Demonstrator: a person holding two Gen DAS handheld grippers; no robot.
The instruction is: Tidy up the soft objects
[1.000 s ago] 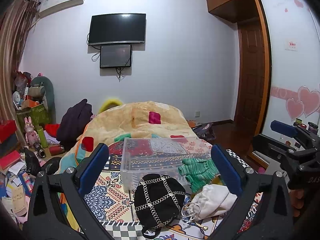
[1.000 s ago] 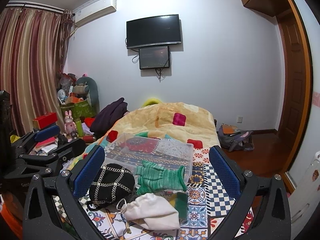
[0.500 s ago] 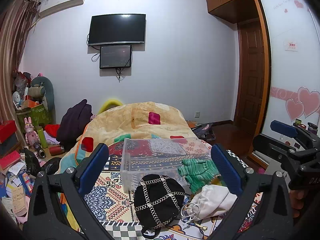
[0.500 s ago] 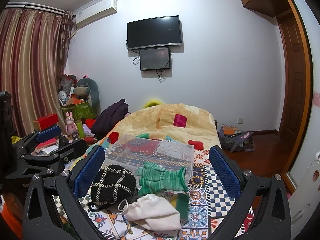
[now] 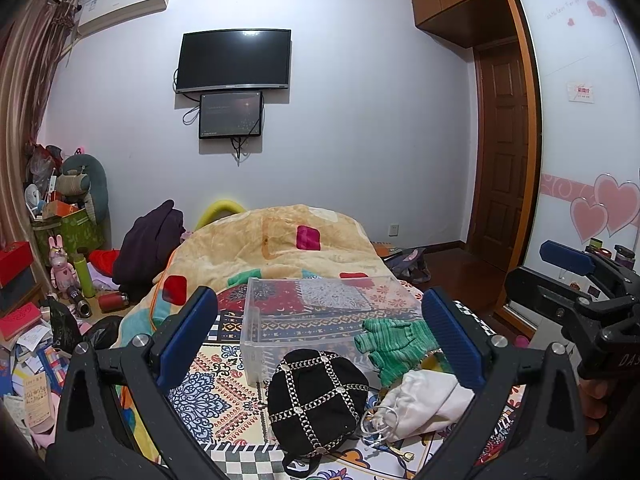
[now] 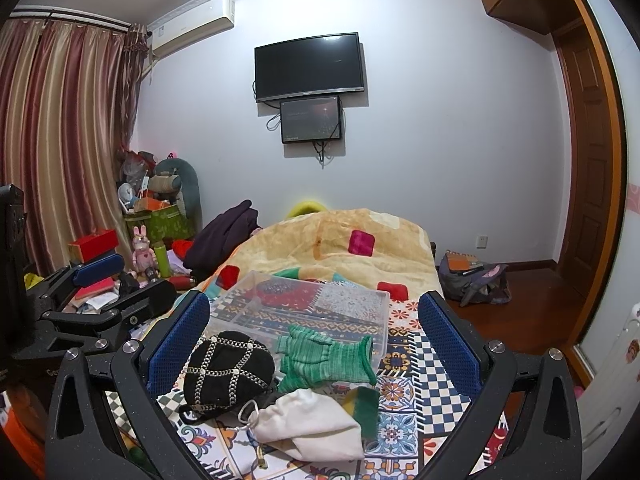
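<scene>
- The left gripper (image 5: 320,344) is spread wide and holds nothing; its two blue, ribbed pads (image 5: 188,336) stand on black arms above the bed, clear of everything.
- The right gripper (image 6: 314,344) is likewise spread wide and empty, its two blue mesh-textured pads (image 6: 448,344) framing the pile from above.
- Nearest, between the fingers, lies one black cap (image 5: 316,396) (image 6: 228,366): rounded, soft, crossed by silvery chain lines in a diamond grid with studs at the crossings.
- Just beside it sits one white drawstring pouch (image 5: 428,400) (image 6: 312,426), slack and wrinkled, with a cord loop at its mouth touching the cap's edge.
- One pair of green knitted gloves (image 5: 394,342) (image 6: 324,356), striped and ribbed at the cuff, rests against the near wall of the box.
- One green and yellow cloth (image 6: 366,408) peeks out beside the pouch, partly under the gloves.
- One clear plastic box (image 5: 256,320) (image 6: 384,320), rectangular and lidless, stands behind the soft things; the bedding pattern shows through it.
- All rest on a patterned bedspread (image 5: 208,388) (image 6: 416,392) of tiles and checks.
- Farther back lies one tan fleece blanket (image 5: 280,240) (image 6: 328,240) with coloured patches.
</scene>
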